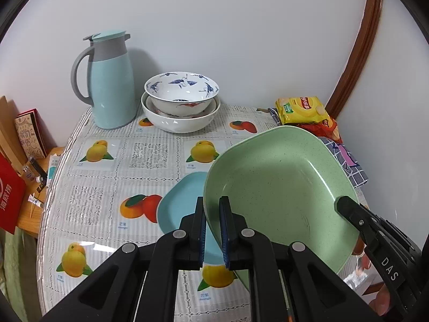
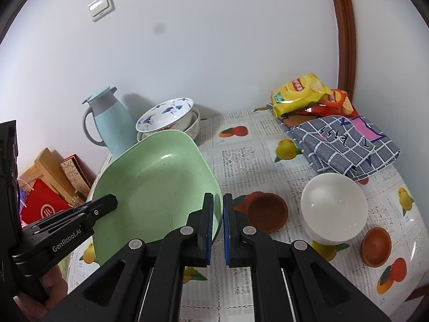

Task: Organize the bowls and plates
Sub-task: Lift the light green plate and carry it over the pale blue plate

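Both grippers hold a square green plate (image 1: 281, 185), tilted above the table. My left gripper (image 1: 213, 206) is shut on its left rim. My right gripper (image 2: 217, 204) is shut on its right rim; the plate (image 2: 155, 185) fills the left of the right wrist view. A light blue plate (image 1: 182, 201) lies flat on the table under it. A blue-patterned bowl (image 1: 182, 91) sits nested in a white bowl (image 1: 179, 119) at the back by the wall. A white bowl (image 2: 332, 206) and two small brown bowls (image 2: 265, 210) (image 2: 375, 245) stand at the right.
A pale blue thermos jug (image 1: 112, 80) stands at the back left. Snack bags (image 1: 303, 110) and a folded checked cloth (image 2: 346, 145) lie at the back right. Boxes and a red bag (image 1: 10, 196) sit on a lower shelf to the left.
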Action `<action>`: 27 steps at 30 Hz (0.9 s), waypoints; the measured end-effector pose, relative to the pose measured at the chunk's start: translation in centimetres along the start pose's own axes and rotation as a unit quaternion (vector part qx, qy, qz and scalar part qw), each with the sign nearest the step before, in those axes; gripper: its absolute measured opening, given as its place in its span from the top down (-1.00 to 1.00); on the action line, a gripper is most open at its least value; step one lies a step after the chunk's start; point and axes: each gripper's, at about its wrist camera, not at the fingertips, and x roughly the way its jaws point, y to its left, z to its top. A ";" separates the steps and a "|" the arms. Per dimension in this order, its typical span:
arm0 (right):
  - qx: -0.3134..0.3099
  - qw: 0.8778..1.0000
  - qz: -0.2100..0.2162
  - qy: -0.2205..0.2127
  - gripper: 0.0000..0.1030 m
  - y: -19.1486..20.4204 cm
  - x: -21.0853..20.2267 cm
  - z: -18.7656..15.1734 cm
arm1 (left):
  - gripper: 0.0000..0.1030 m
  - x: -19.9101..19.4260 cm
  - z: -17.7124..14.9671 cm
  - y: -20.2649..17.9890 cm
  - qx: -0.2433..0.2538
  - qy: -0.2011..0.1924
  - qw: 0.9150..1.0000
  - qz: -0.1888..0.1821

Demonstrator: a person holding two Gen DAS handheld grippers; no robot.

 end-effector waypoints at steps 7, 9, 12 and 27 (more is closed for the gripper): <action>-0.011 1.000 0.000 0.001 0.87 1.3 0.1 -0.1 | 0.81 -0.2 -0.3 1.2 -0.011 0.000 1.000 0.000; -0.014 1.000 0.000 0.002 0.87 1.5 0.3 -0.2 | 0.81 -0.1 -0.3 1.5 -0.011 0.001 1.000 0.001; -0.014 1.000 0.001 0.006 0.87 1.9 0.6 -0.4 | 0.81 0.2 -0.5 1.9 -0.014 0.004 1.000 0.002; -0.020 0.999 0.009 0.031 0.87 3.1 3.2 -1.4 | 0.81 2.2 -1.4 4.2 -0.033 0.028 0.999 0.011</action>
